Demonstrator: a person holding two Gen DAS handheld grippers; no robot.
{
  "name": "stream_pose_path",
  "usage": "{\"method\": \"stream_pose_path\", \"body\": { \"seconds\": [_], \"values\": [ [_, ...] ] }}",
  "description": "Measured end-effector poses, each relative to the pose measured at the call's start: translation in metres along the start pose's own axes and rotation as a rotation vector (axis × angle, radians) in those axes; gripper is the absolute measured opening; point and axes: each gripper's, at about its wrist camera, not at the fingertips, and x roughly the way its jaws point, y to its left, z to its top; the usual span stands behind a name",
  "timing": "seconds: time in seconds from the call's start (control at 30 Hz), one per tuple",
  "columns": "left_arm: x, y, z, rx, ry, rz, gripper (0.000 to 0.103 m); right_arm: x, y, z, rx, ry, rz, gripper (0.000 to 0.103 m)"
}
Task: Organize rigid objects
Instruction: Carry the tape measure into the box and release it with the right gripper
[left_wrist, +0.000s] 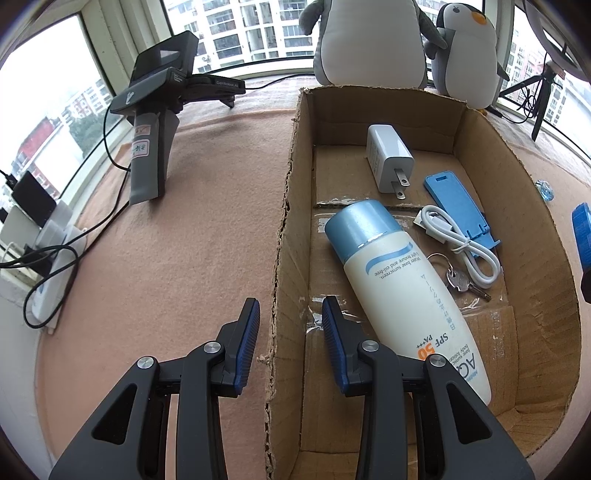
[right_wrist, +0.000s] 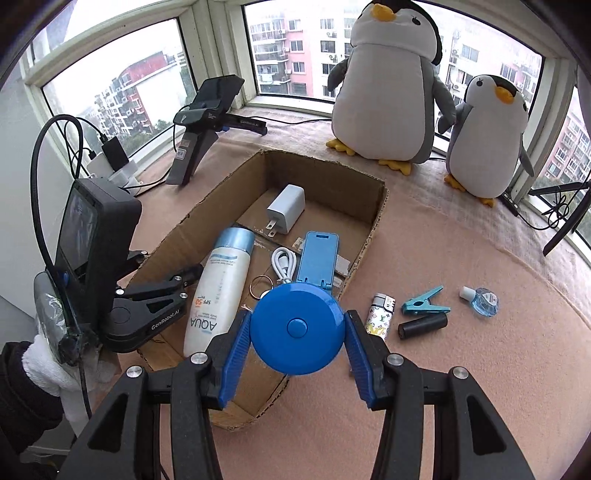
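A cardboard box (left_wrist: 291, 206) (right_wrist: 373, 225) holds a sunscreen bottle (left_wrist: 402, 288) (right_wrist: 218, 291), a white charger (left_wrist: 388, 157) (right_wrist: 286, 208), a blue phone stand (left_wrist: 458, 206) (right_wrist: 317, 254), a white cable (left_wrist: 458, 243) (right_wrist: 282, 262) and keys (left_wrist: 458, 280). My right gripper (right_wrist: 297, 328) is shut on a round blue tape measure (right_wrist: 297, 328) above the box's near right wall. My left gripper (left_wrist: 290, 328) is open and empty, straddling the box's left wall; it also shows in the right wrist view (right_wrist: 184, 277).
On the pink cloth right of the box lie a patterned lighter (right_wrist: 380, 319), a teal clip (right_wrist: 424, 302), a black cylinder (right_wrist: 423, 326) and a small blue bottle (right_wrist: 484, 301). Two plush penguins (right_wrist: 388, 92) stand at the window. A spare gripper (left_wrist: 155, 110) stands at the left.
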Motion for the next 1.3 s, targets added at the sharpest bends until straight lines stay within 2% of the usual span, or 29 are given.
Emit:
{"method": "stream_pose_path", "body": {
  "seconds": [0.3, 0.6, 0.67, 0.73, 1.3],
  "values": [
    [0.0, 0.001, 0.0, 0.001, 0.0, -0.005, 0.034, 0.024, 0.016, 0.007, -0.033, 0.031, 0.017, 0.046],
    [0.0, 0.001, 0.0, 0.004, 0.0, -0.008, 0.034, 0.029, 0.021, 0.008, -0.056, 0.036, 0.012, 0.047],
    [0.0, 0.001, 0.0, 0.005, 0.0, -0.009, 0.034, 0.027, 0.02, 0.009, -0.051, 0.029, 0.018, 0.052],
    [0.0, 0.001, 0.001, 0.006, -0.001, -0.009, 0.034, 0.026, 0.018, 0.009, -0.044, 0.019, 0.021, 0.065],
    [0.001, 0.0, 0.0, 0.014, -0.004, -0.011, 0.034, 0.0, -0.021, -0.003, 0.059, -0.029, 0.005, 0.069]
  ]
}}
